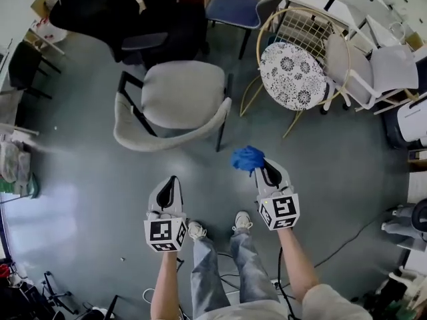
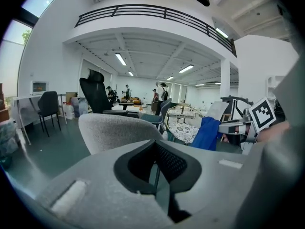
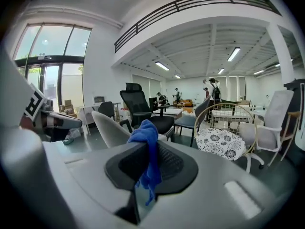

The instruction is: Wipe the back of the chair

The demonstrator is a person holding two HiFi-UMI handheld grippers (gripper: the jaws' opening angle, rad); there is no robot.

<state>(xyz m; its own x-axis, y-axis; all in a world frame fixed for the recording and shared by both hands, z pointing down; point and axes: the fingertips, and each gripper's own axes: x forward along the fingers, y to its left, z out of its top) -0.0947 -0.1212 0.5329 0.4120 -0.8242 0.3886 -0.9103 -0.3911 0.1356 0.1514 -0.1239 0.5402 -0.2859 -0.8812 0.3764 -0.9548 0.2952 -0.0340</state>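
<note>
— Pinching blue cloth in right gripper, bunched forward, ready for wiping?
— Yes; left gripper pressed together, empty, spare. Both near grey chair, facing its curved back.

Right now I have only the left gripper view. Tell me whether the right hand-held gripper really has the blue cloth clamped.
Observer: Yes. In the right gripper view the right hand-held gripper is shut on the blue cloth, which bunches above the jaws with a strip hanging below them.
Operator: Give me the gap to the chair.
Observer: The head view shows floor between the cloth and the grey chair back. Nothing touches it, and the cloth sits off the back's right end.
Operator: Place the left one for me.
Observer: In the head view, the left hand-held gripper hangs roughly opposite the middle of the back, also short of it.
</note>
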